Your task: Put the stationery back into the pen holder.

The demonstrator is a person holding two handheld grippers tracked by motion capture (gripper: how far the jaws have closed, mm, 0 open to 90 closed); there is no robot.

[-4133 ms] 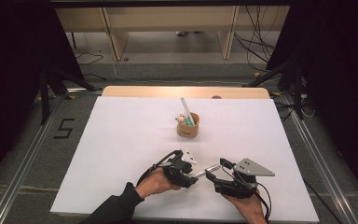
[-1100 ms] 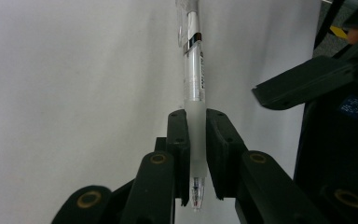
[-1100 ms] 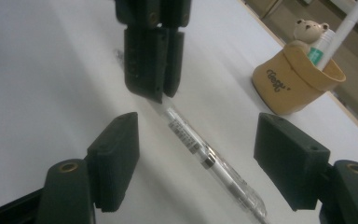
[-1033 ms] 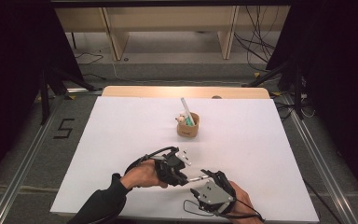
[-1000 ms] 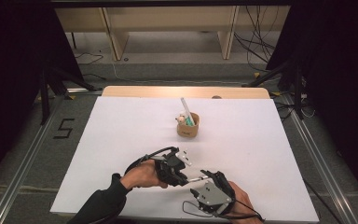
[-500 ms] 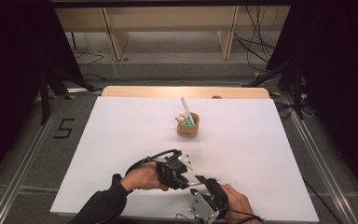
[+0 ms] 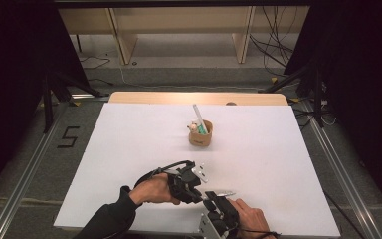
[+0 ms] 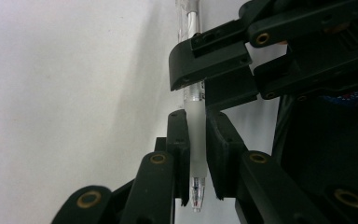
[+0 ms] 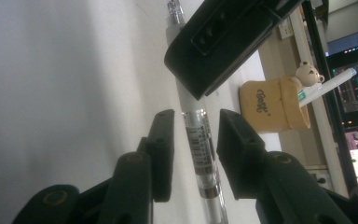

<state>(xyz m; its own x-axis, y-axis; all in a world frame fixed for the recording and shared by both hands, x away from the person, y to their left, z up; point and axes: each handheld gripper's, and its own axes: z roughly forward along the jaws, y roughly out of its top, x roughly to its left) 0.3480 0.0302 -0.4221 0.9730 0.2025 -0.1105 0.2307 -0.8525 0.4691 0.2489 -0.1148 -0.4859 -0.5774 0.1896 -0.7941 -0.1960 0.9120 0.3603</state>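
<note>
Left gripper (image 7: 195, 191): near edge of the table (image 7: 129, 134), held in the left hand (image 7: 154, 189). In the left gripper view its jaws are pressed onto the frosted grip section of the pen (image 8: 196, 135), pinching it near the writing tip.

Right gripper (image 7: 219, 203): at the near edge, just right of the left gripper, held in the right hand (image 7: 248, 219). Its jaws have just been closing with the pen between them. In the right gripper view a narrow gap remains on each side of the barrel, so the pads are not yet pressing on it.

Pen: clear barrel with a printed label (image 9: 199, 149). It spans from the left gripper's jaws through the right gripper's jaws, its free end pointing right in the high view (image 7: 224, 193). It lies low over the table; whether it touches the surface cannot be told.

Cup (image 7: 200, 135): tan holder at mid-table, well apart from both grippers. It holds a white-and-green pen (image 7: 199, 117) leaning left, and a small bear figure (image 9: 307, 73) at its rim.
</note>
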